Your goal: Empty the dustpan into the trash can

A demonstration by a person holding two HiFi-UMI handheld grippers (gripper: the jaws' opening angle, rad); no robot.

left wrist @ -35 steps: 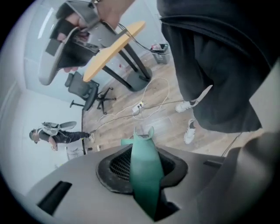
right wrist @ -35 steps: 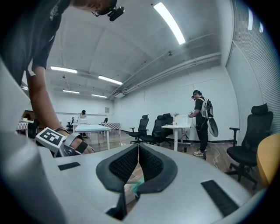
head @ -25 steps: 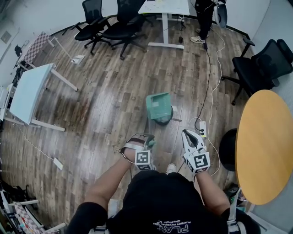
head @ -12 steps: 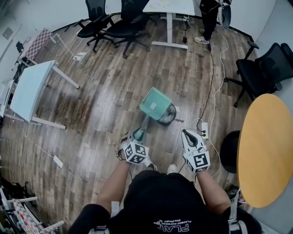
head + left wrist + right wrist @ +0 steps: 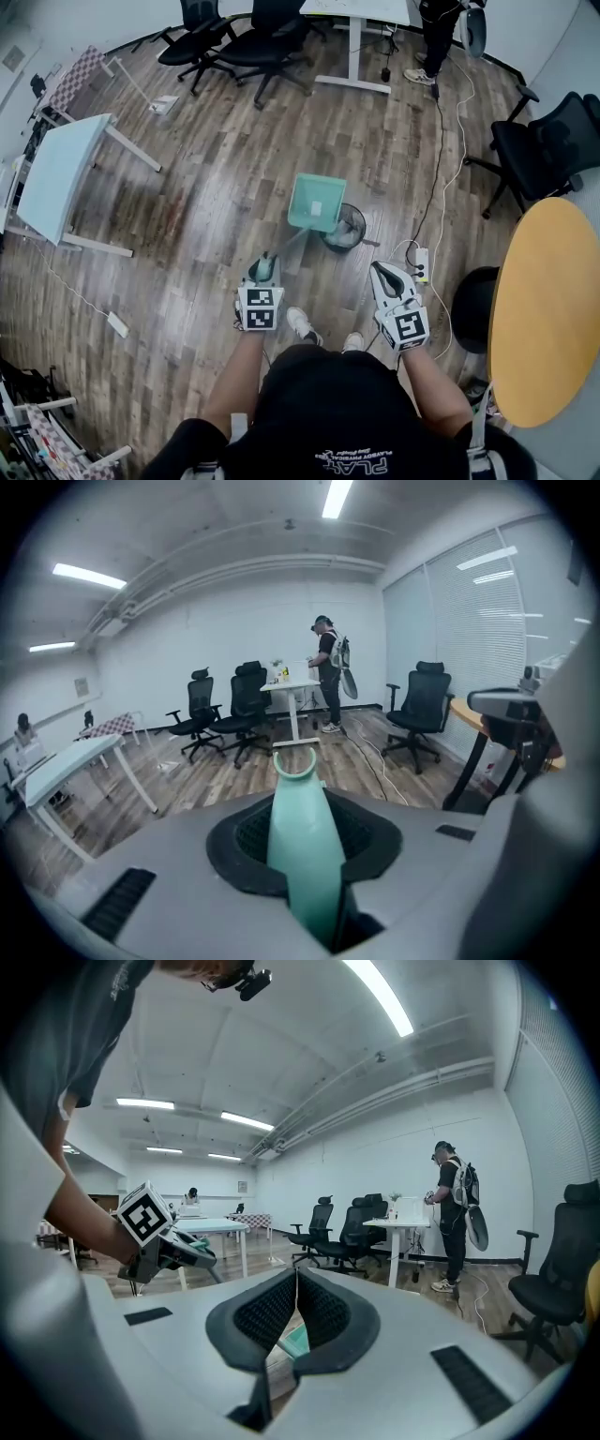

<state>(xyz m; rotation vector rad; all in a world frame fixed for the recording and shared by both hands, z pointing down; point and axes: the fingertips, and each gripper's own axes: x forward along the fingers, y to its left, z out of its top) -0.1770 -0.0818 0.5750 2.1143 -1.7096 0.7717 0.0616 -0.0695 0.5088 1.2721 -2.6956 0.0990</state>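
L gripper [image 5: 263,270] grips dustpan [image 5: 316,202] handle, R gripper [image 5: 380,271] fingers [image 5: 328,1321] shut, empty; pan's off-centre at trash can's [image 5: 352,228] 10 o'clock, so contents could hit floor [image 5: 216,178].

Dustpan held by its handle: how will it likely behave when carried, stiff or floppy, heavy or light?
Probably stiff: the dustpan sticks straight out from the left claw without sagging. Likely light thin plastic, but gripped only by the narrow handle, it may twist.

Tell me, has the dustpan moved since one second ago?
Yes. The dustpan has shifted left relative to the trash can, which now shows more of its opening.
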